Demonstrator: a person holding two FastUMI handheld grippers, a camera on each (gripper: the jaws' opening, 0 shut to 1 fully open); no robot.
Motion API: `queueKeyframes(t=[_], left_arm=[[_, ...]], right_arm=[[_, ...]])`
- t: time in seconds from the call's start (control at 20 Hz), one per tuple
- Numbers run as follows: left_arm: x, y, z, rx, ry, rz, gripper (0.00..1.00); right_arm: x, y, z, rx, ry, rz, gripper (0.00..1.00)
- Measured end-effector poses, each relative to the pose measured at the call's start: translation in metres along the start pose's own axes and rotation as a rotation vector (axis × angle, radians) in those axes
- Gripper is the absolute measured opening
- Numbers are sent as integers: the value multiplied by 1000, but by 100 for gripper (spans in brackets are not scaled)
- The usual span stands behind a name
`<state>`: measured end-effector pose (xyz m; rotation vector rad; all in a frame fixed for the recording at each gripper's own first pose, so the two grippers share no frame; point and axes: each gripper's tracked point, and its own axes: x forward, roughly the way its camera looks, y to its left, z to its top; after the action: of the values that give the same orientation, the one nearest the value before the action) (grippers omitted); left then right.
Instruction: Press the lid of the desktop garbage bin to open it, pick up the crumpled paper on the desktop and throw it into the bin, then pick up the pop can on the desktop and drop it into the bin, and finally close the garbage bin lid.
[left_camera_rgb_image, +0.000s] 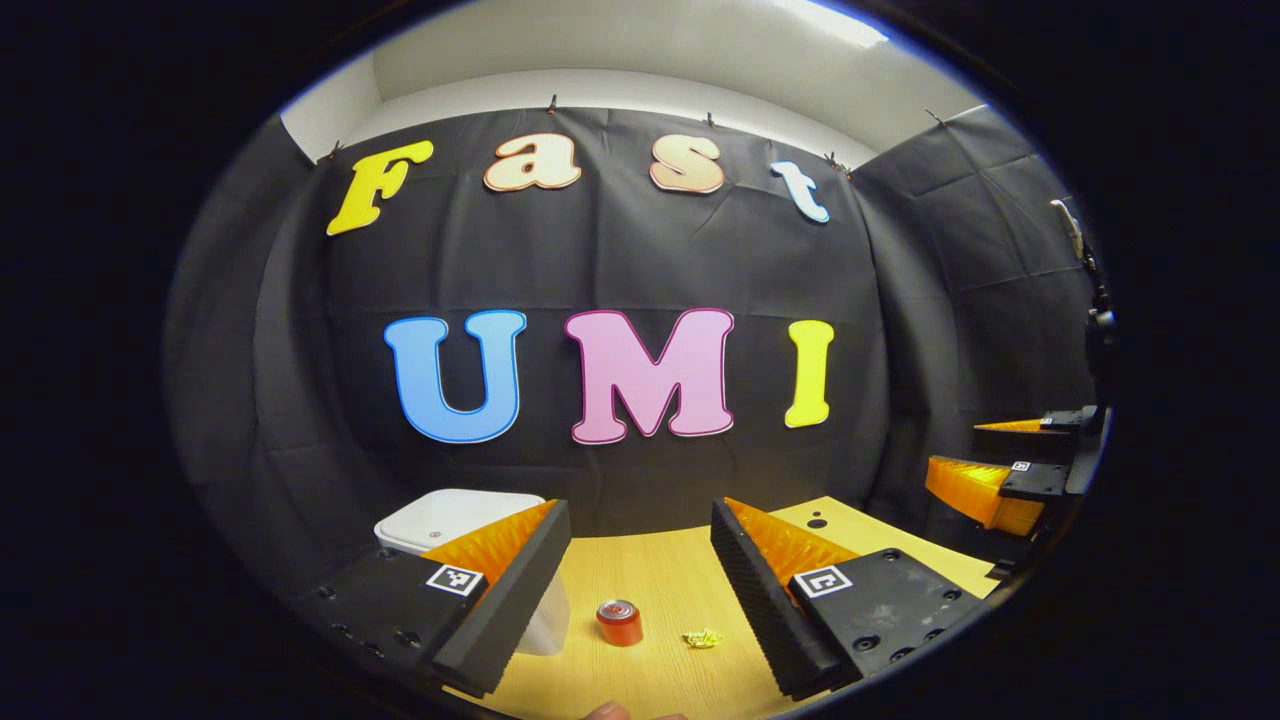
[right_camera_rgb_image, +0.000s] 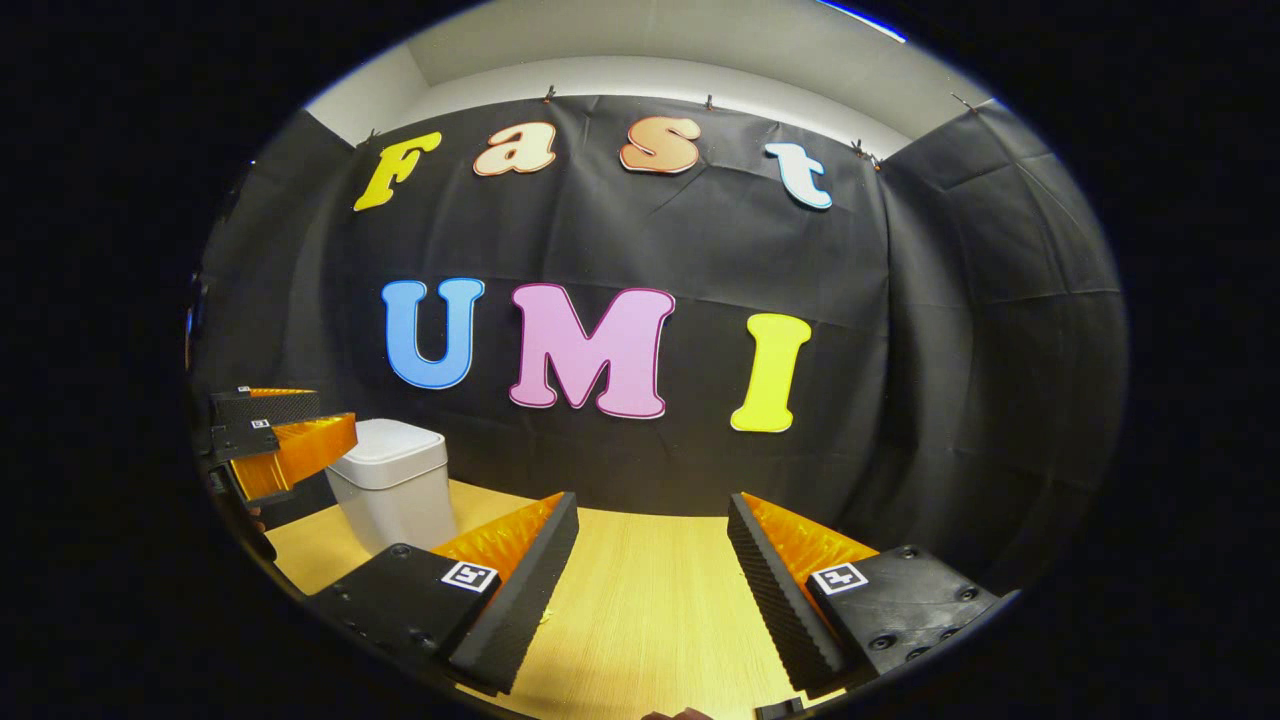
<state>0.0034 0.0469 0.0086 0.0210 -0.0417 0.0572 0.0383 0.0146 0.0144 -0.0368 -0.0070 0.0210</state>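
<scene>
Pop can (left_camera_rgb_image: 620, 622) and crumpled paper (left_camera_rgb_image: 703, 637) lie mid-table, ahead between left gripper (left_camera_rgb_image: 640, 560) fingers; both grippers spread wide, empty; right gripper (right_camera_rgb_image: 652, 560) too.

A light wood-grain tabletop (left_camera_rgb_image: 670, 570) runs back to the booth's black cloth wall (left_camera_rgb_image: 620, 260), which hangs in creases and folds round at the right into a side panel. On the tabletop's far right part sit two small dark round spots (left_camera_rgb_image: 816, 522), close together. Above the cloth, small clips (left_camera_rgb_image: 551, 103) pin its top edge along a pale upper wall (right_camera_rgb_image: 640, 75), and a bright strip of ceiling light (left_camera_rgb_image: 830, 20) glows at the top.
</scene>
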Motion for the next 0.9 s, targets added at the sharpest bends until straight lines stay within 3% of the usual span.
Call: queueKeyframes(t=[0.05, 0.1, 0.15, 0.2, 0.3, 0.35, 0.4, 0.45, 0.55, 0.7, 0.9], left_arm=[[1, 1, -1, 2, -1, -2, 97], [2, 2, -1, 4, 3, -4, 97], [4, 4, -2, 8, 10, -5, 97], [6, 7, -5, 10, 18, -10, 97], [10, 5, -8, 13, 41, -47, 93], [12, 5, -11, 22, 62, -62, 74], [13, 13, -14, 33, 75, -58, 61], [18, 21, -13, 46, 82, -57, 33], [22, 37, -13, 44, 96, -63, 8], [35, 73, -15, -30, 148, -64, 8], [55, 133, -25, -21, 222, -21, 7]], right_arm=[[1, 1, 0, -5, 0, 3, 97], [1, 3, 1, -10, 0, 6, 87], [1, 4, 2, -14, 0, 11, 87], [1, 6, 2, -18, -1, 14, 97], [0, 5, 3, -31, -2, 12, 97], [-1, 6, 2, -35, 1, 10, 87], [-2, 5, 2, -34, 1, 7, 87], [-2, 5, 2, -32, 1, 4, 97], [-4, 5, 2, -25, 2, -7, 97], [-8, 6, -1, -20, 0, -13, 97], [-10, 14, -10, -1, 33, 36, 98]])
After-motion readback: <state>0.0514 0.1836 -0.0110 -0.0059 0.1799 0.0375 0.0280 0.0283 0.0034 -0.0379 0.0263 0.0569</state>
